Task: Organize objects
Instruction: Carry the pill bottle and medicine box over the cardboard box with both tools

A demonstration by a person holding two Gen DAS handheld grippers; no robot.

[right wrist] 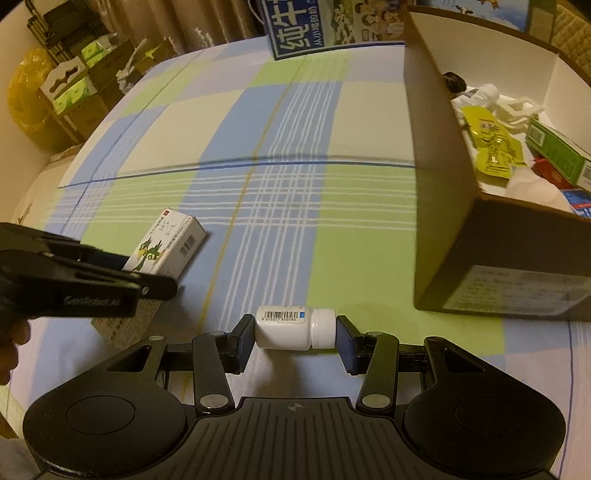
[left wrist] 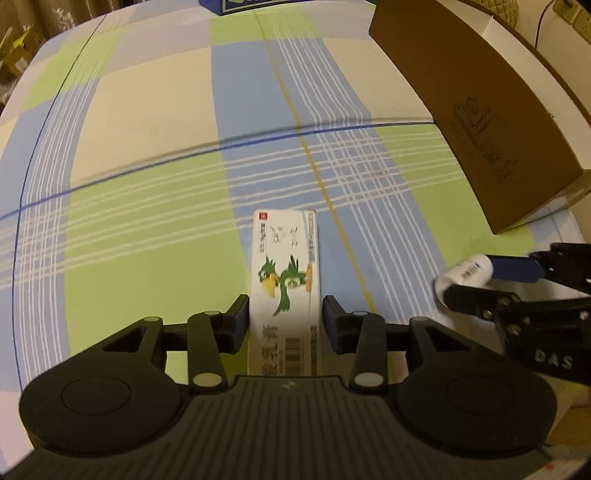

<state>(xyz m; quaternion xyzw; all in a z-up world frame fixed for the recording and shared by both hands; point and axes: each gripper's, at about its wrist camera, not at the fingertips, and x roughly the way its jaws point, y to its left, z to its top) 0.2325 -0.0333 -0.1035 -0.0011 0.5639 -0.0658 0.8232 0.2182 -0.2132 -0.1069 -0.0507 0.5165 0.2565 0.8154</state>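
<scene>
- Grippers both sat low over the bed sheet [right wrist: 362, 229], a plaid of green, blue and cream squares.
- Left gripper [left wrist: 285, 317]: I had its blue-padded fingers [left wrist: 242, 314] straddling the near part of a long white cardboard carton printed with a green cartoon bird [left wrist: 284, 280]. Left pad looked flush on the carton's side; right pad showed a thin gap in my left wrist view. Could not tell if I was clamping or only bracketing it.
- Carton lay flat on the sheet, long axis running away from my left camera, barcode end nearest me.
- From the right wrist view the same carton [right wrist: 166, 243] lay left of the bottle, well apart from it, with the left gripper's black frame crossing over its near half.
- Right gripper [right wrist: 295, 334]: clenched on a small white plastic pill bottle with a ribbed white cap [right wrist: 291, 330]. Bottle held sideways, base against the left pad, cap against the right pad, barcode label facing up.
- Could not tell whether the bottle touched the sheet or hung just above it.
- Brown open-topped cardboard box with a white interior [right wrist: 443, 206] stood to the right of the bottle, near it, not touching.
- Inside the box: yellow sachet [right wrist: 491, 147], green carton [right wrist: 557, 155], other items too jumbled to name.
- Blue-and-white printed box [right wrist: 295, 26] sat at the sheet's far edge.
</scene>
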